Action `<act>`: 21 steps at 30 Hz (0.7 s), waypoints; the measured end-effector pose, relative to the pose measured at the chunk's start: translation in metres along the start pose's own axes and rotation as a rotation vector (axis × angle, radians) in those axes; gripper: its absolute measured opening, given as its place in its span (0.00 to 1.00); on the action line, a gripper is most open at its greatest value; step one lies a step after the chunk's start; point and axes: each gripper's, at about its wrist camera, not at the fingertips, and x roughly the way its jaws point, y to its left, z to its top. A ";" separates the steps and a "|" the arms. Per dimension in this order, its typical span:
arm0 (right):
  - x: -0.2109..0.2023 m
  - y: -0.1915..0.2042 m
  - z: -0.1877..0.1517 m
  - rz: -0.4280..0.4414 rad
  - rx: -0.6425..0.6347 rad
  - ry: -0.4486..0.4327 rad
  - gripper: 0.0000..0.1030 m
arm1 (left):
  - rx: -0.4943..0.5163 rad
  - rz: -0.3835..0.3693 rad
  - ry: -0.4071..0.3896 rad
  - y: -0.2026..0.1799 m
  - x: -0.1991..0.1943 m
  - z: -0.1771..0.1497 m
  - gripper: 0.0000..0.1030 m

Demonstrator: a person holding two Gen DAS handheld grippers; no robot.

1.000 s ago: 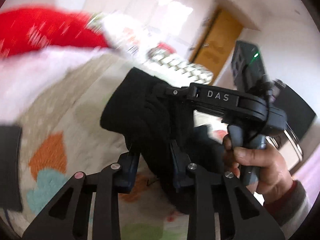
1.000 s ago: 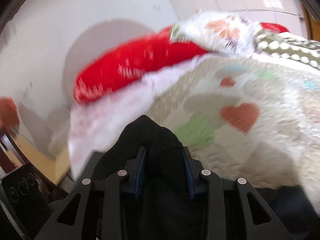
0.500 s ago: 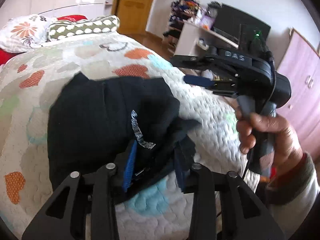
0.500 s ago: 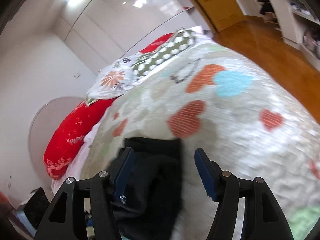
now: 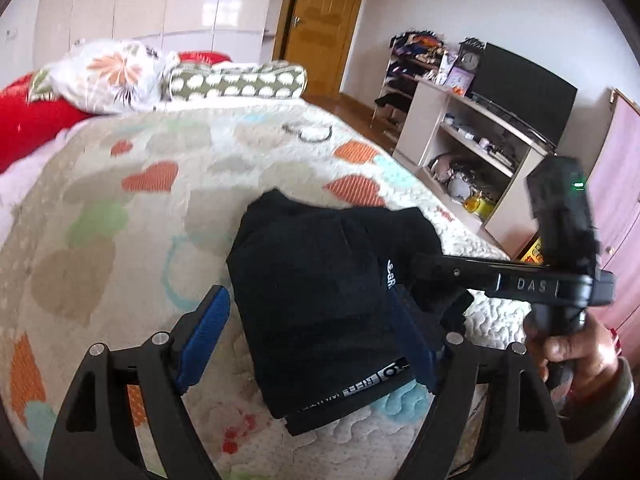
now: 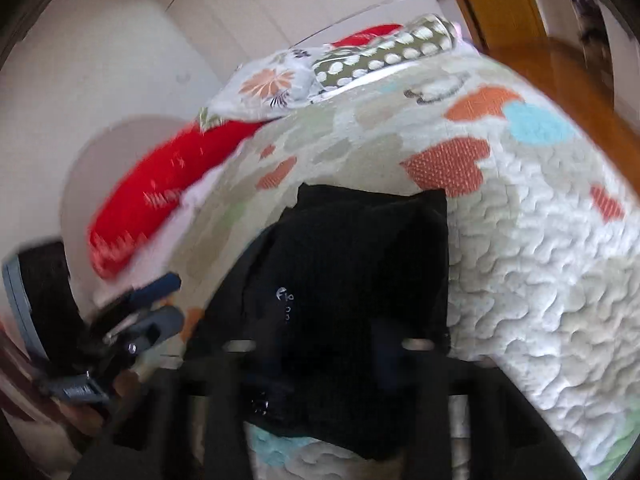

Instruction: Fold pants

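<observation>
Presently the pants (image 5: pixel 320 304) are seen as a compact black folded bundle lying on the heart-patterned quilt (image 5: pixel 132 208) of the bed, with white lettering visible along one edge and on a side seam. The left gripper (image 5: pixel 308 336) has just been opening; its blue-padded fingers (image 5: pixel 204 328) are spread, straddling the bundle without pressing it. The right gripper (image 6: pixel 320 344) has just been closing over the bundle's near edge; whether fabric is pinched cannot be told through the blur.
</observation>
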 end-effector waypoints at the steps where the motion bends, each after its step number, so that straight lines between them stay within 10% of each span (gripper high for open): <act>1: -0.009 -0.001 -0.004 0.004 0.001 -0.008 0.16 | 0.001 -0.005 0.003 -0.002 -0.002 -0.008 0.78; 9: -0.013 -0.033 -0.037 -0.073 0.051 0.078 0.10 | 0.065 -0.044 0.071 -0.024 0.017 -0.033 0.78; 12: -0.037 -0.037 -0.022 -0.061 0.088 -0.019 0.17 | 0.082 -0.027 0.070 -0.026 0.021 -0.038 0.80; 16: -0.029 -0.031 0.010 -0.002 0.080 -0.033 0.64 | 0.078 -0.035 0.070 -0.026 0.019 -0.039 0.81; 21: 0.016 -0.036 0.033 0.041 0.126 0.010 0.56 | 0.087 -0.023 0.062 -0.029 0.019 -0.042 0.82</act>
